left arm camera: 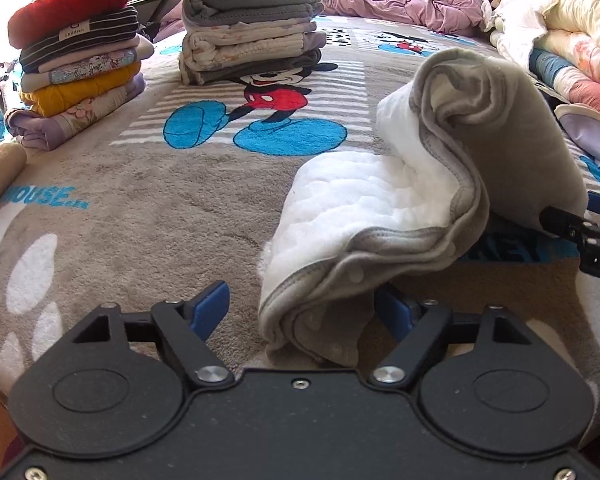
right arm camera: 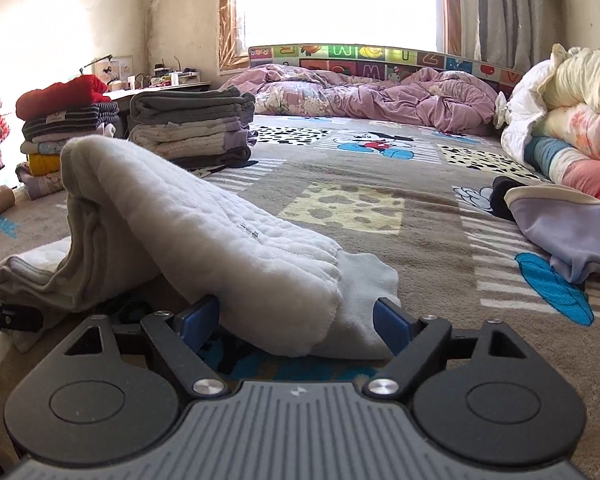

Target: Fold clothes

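Both grippers, left (left arm camera: 302, 312) and right (right arm camera: 296, 320), gape wide around the grey garment (left arm camera: 380, 216), gripping nothing, so I reckon that propped fold flops open.

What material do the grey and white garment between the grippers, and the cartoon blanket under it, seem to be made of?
Grey garment: seemingly soft matte knit outside, with a white fluffy quilted lining that looks like fleece; stitched ridges and a fuzzy nap show. Cartoon blanket: probably plush pile fabric, since its surface looks tufted and uneven. Exact fibres cannot be told.

Sunlit window (right arm camera: 336, 0) behind bed (right arm camera: 360, 208)
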`<action>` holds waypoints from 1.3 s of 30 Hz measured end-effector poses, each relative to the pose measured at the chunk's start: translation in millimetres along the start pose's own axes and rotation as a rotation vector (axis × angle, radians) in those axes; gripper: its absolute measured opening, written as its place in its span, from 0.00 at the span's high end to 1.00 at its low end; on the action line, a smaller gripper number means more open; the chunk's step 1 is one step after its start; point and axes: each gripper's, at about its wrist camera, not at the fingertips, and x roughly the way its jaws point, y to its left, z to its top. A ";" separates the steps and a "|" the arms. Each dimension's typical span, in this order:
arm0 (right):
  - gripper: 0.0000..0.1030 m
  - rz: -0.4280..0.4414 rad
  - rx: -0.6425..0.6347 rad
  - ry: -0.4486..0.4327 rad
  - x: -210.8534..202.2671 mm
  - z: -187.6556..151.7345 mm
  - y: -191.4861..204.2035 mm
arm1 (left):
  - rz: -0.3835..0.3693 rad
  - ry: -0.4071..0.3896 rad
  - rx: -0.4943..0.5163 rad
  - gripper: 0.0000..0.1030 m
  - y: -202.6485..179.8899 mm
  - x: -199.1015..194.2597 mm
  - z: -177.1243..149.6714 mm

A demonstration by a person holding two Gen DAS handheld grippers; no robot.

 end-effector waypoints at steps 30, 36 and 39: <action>0.78 -0.101 0.235 -0.233 -69.8 7.3 -71.6 | -0.007 -0.341 -0.034 0.85 16.8 -71.6 54.0; 0.78 -0.054 0.172 -0.147 -103.3 1.3 -67.8 | -0.085 -0.201 -0.065 0.86 30.7 -67.1 40.0; 0.78 -0.031 0.174 -0.091 -106.2 -2.5 -68.4 | -0.085 -0.118 -0.086 0.86 29.7 -46.4 35.6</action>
